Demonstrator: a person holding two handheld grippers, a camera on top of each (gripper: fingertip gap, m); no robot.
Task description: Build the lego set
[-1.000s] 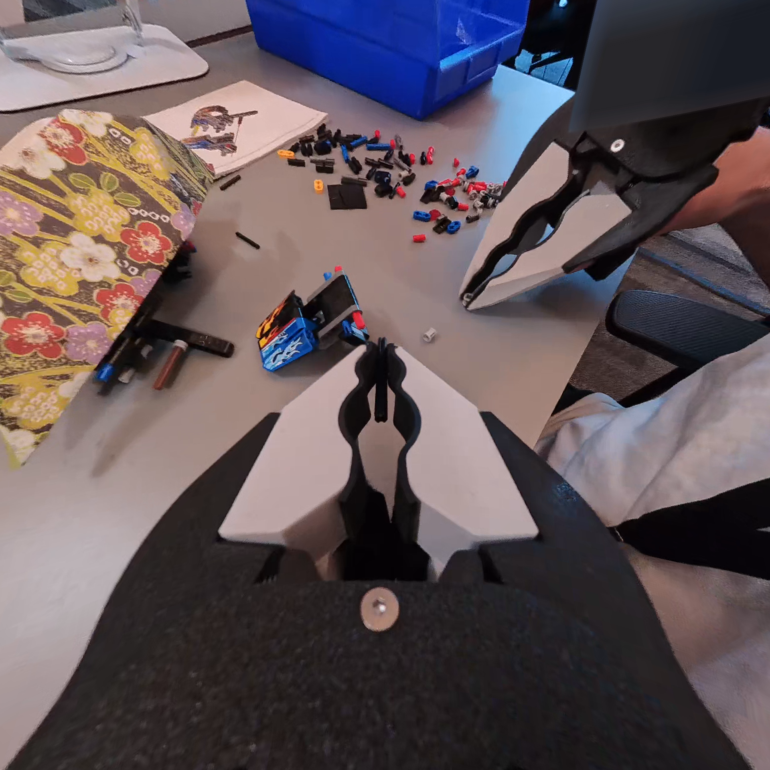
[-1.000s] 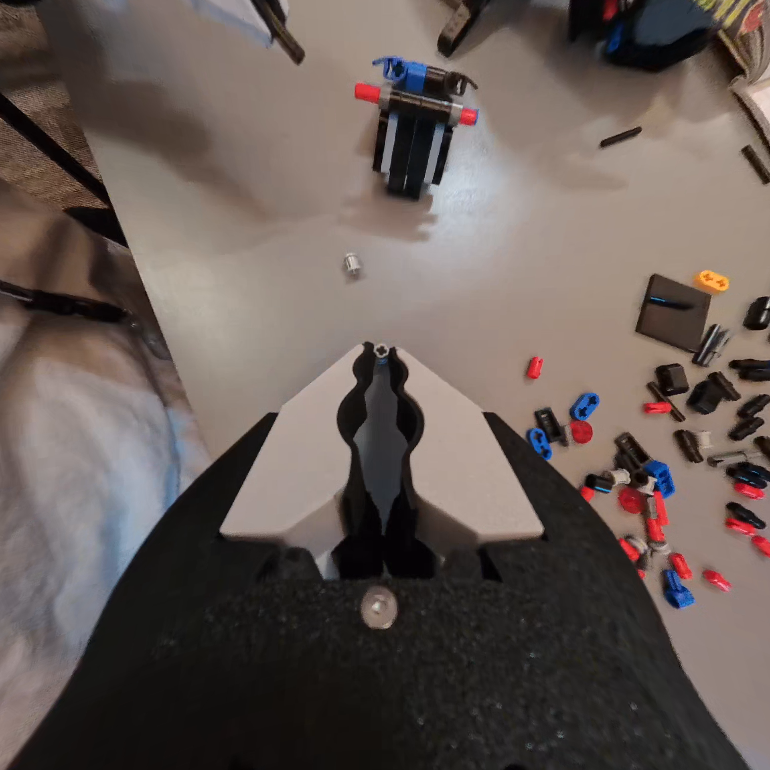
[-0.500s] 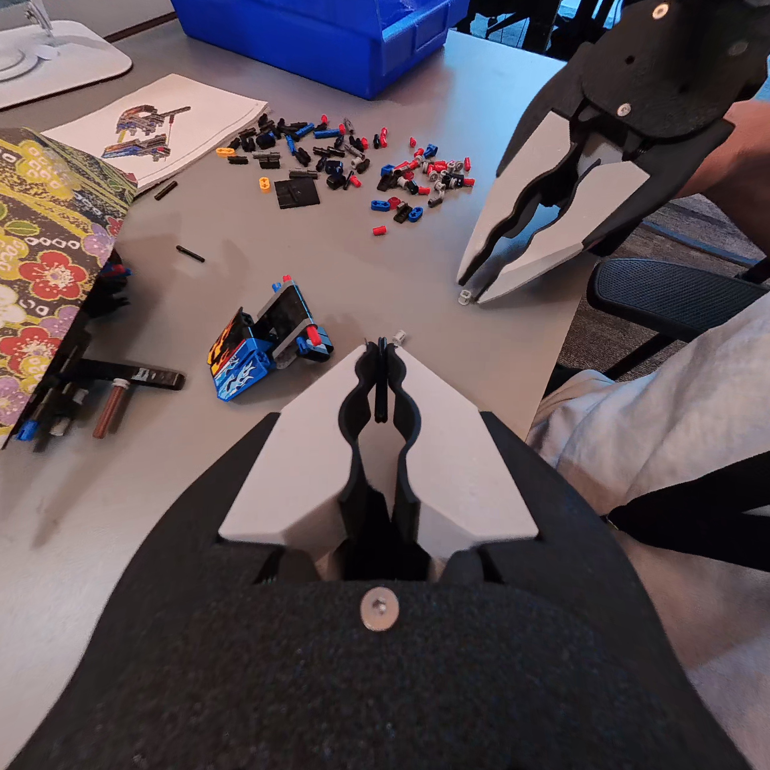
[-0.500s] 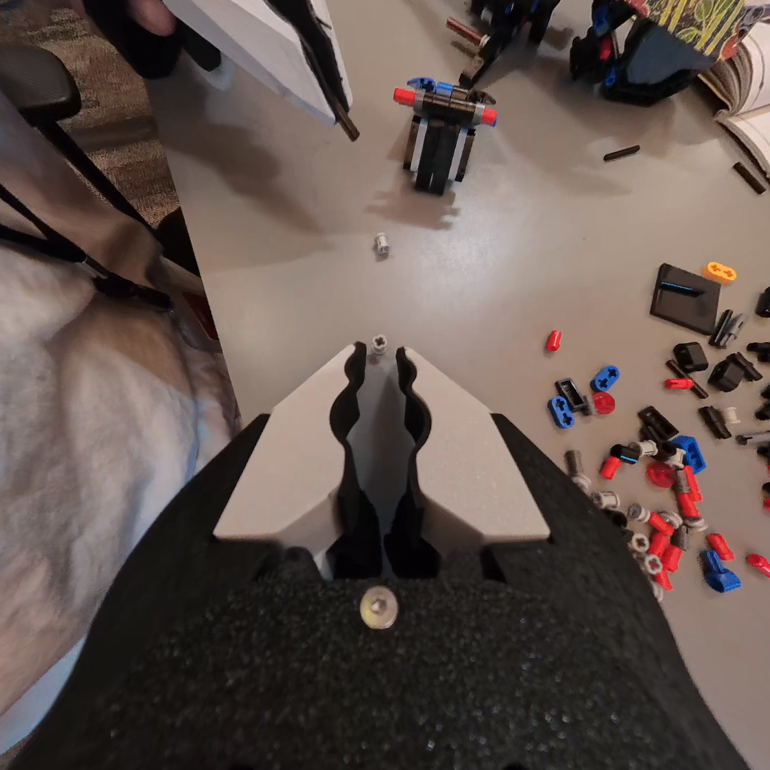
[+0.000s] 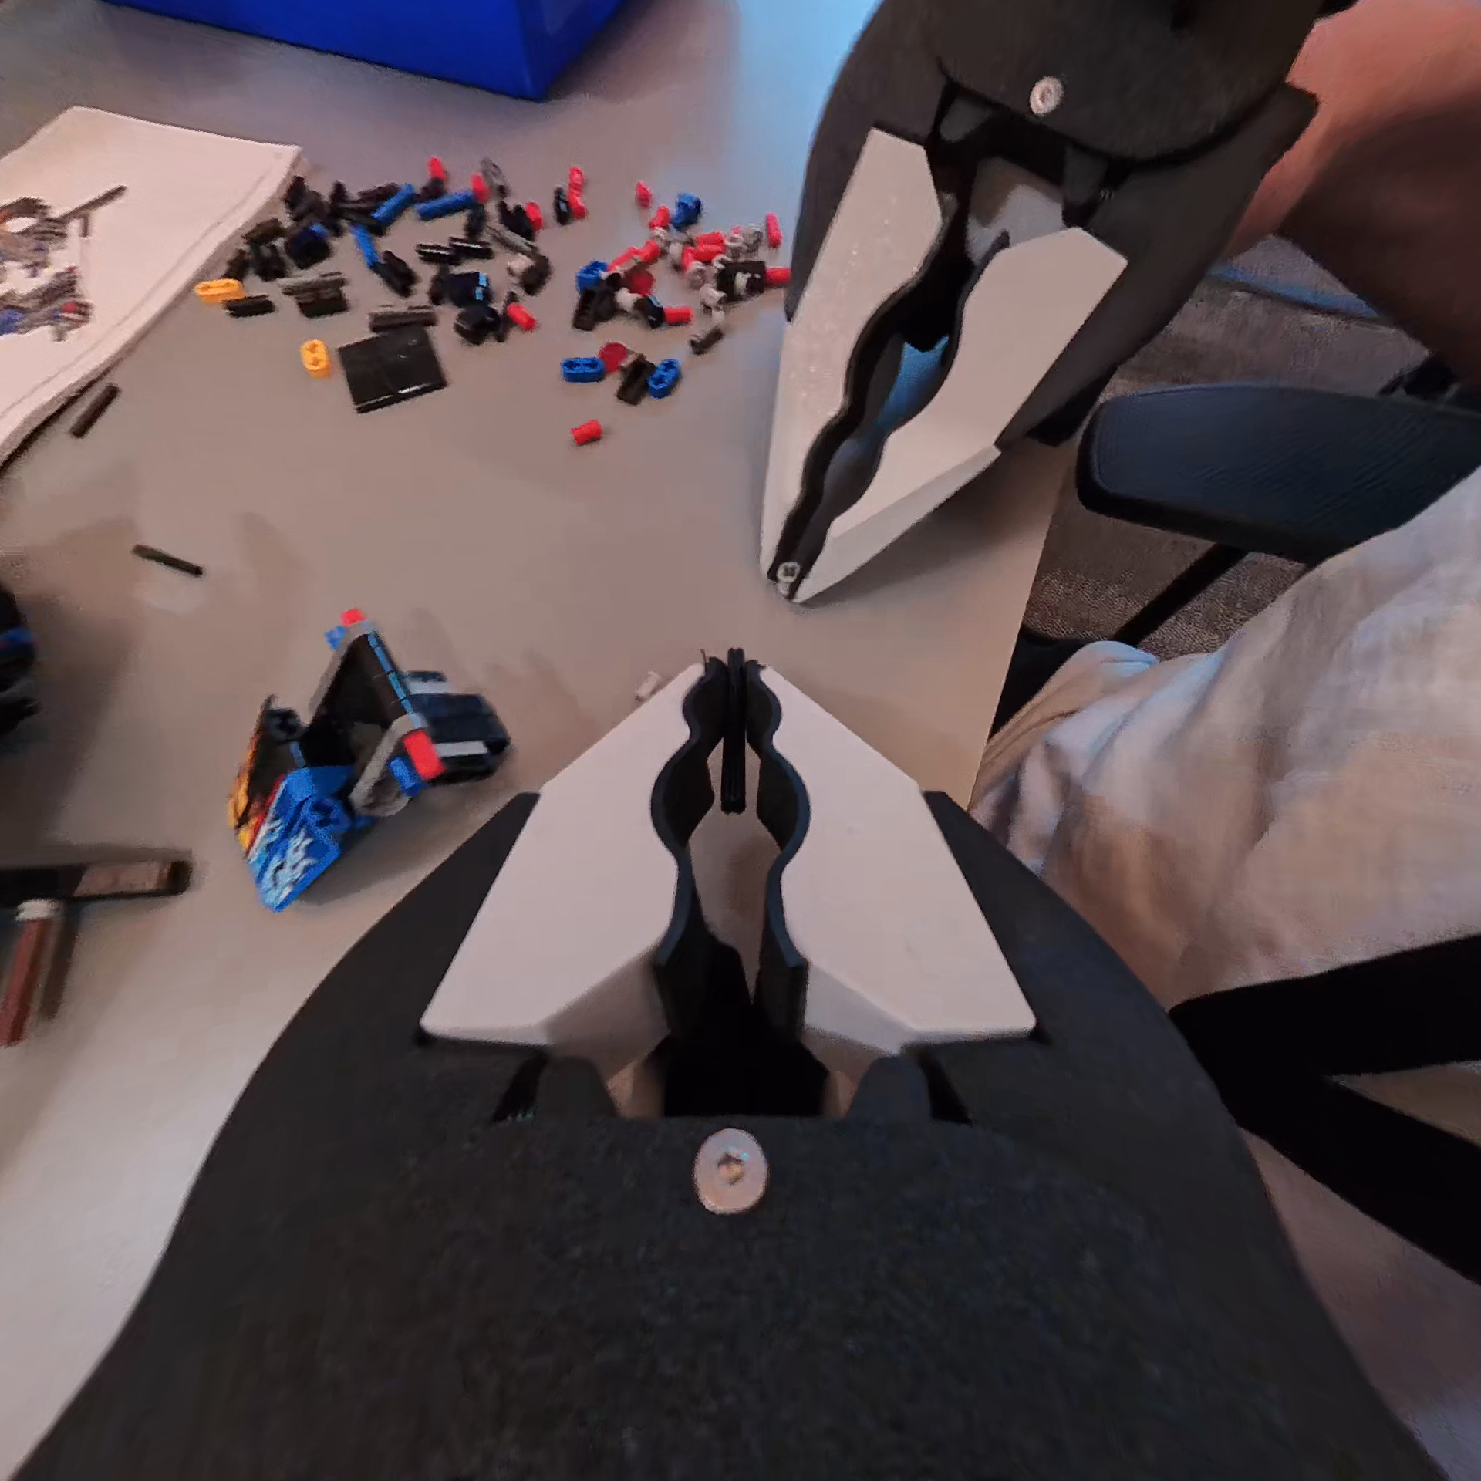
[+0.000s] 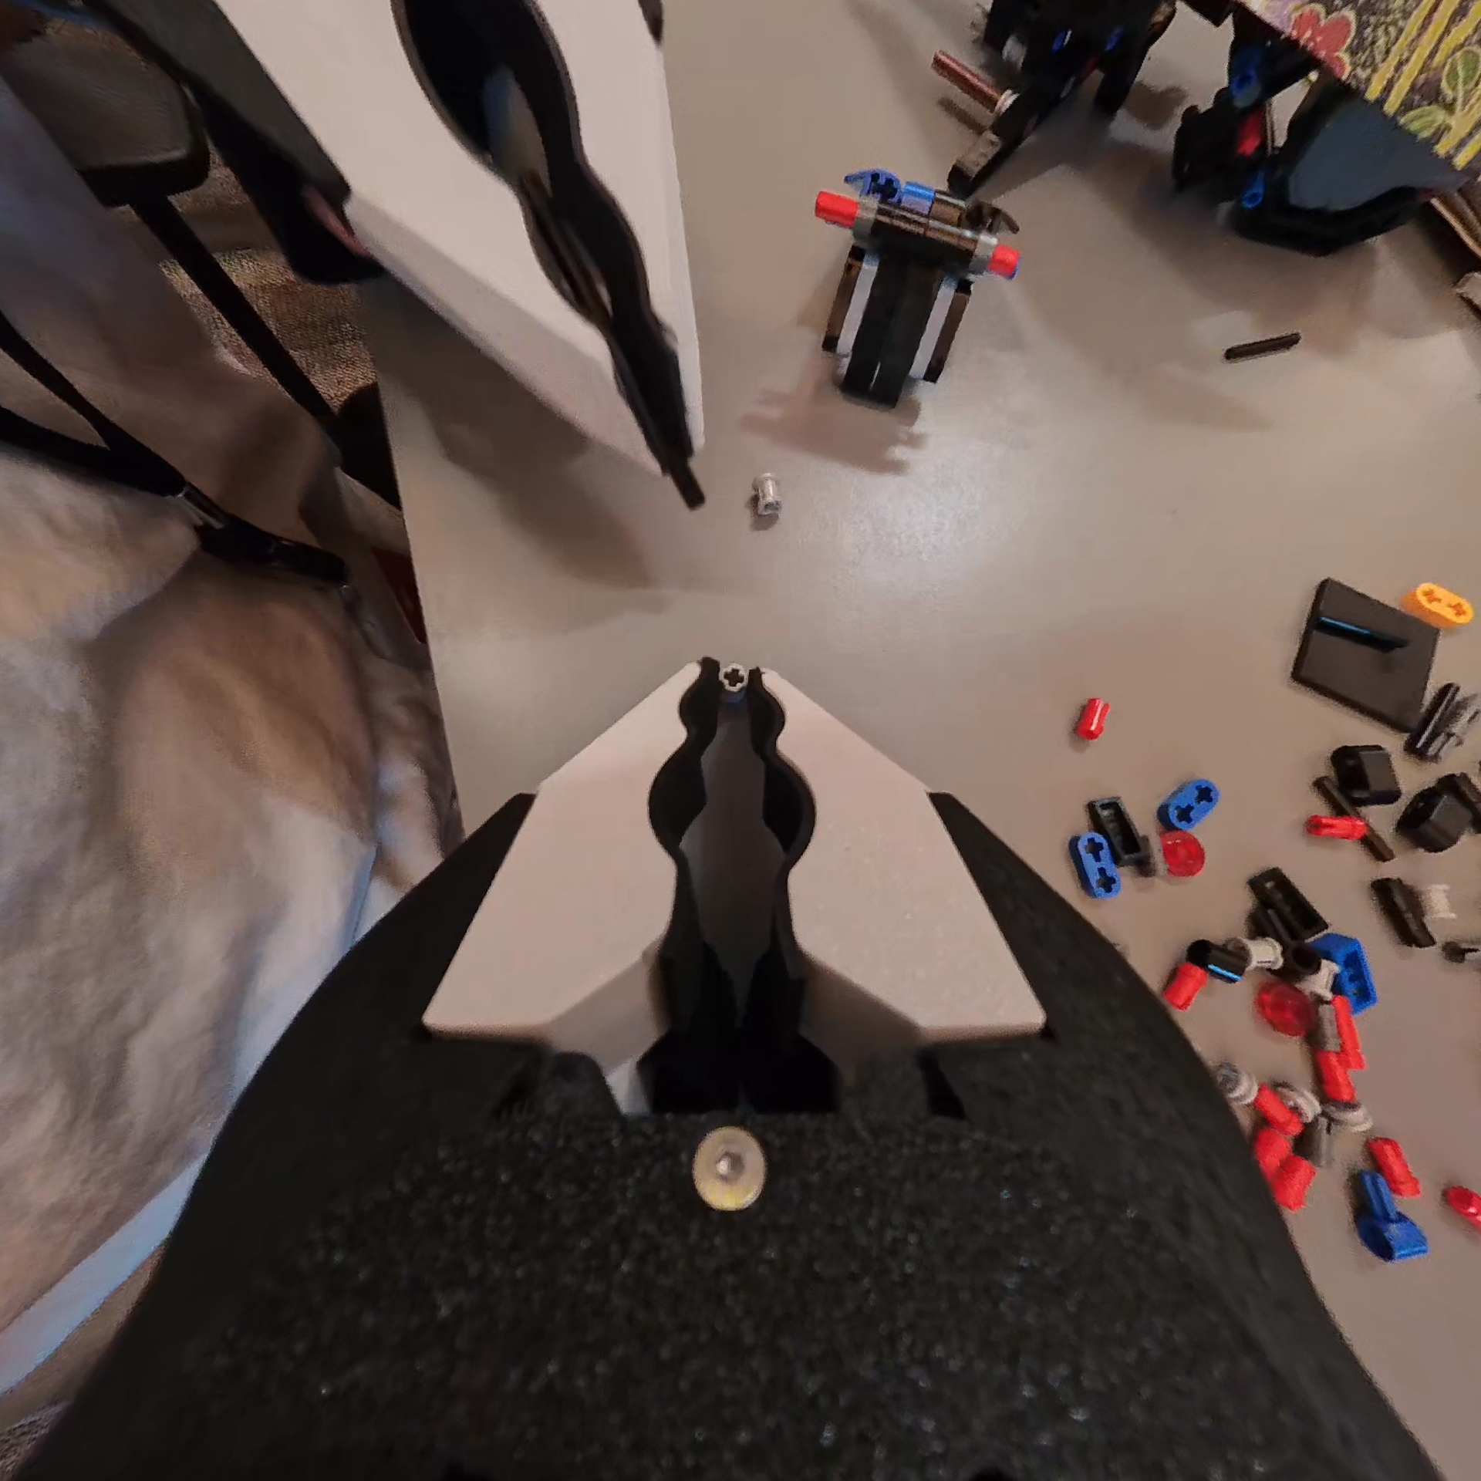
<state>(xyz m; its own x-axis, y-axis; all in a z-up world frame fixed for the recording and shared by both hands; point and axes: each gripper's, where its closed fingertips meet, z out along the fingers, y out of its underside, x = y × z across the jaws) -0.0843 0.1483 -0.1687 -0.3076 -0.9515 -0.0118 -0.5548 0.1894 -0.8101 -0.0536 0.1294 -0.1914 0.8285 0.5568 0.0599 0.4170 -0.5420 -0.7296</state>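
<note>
My left gripper [image 5: 733, 665] is shut on a thin black axle [image 5: 732, 761] that sticks out past its tips; it also shows in the right wrist view [image 6: 677, 461]. My right gripper [image 6: 732, 671] is shut on a small grey bush [image 6: 732, 678], just above the table near its edge, a short way from the left gripper's tips. It shows in the left wrist view [image 5: 789, 575] too. A part-built blue, black and red model [image 5: 361, 761] lies on the table left of my left gripper. A second grey bush [image 6: 765, 490] lies loose beside the axle's tip.
A pile of loose black, red and blue pieces [image 5: 521, 256] lies farther back, next to a booklet [image 5: 120, 240] and a blue bin [image 5: 401, 32]. A larger black build [image 6: 1322, 176] sits under floral fabric. The table edge [image 5: 1014, 641], a chair armrest [image 5: 1282, 457] and a person's lap are close.
My right gripper was open half a second ago with the grey bush lying at its tips; it is now shut on it. The two grippers have come closer together.
</note>
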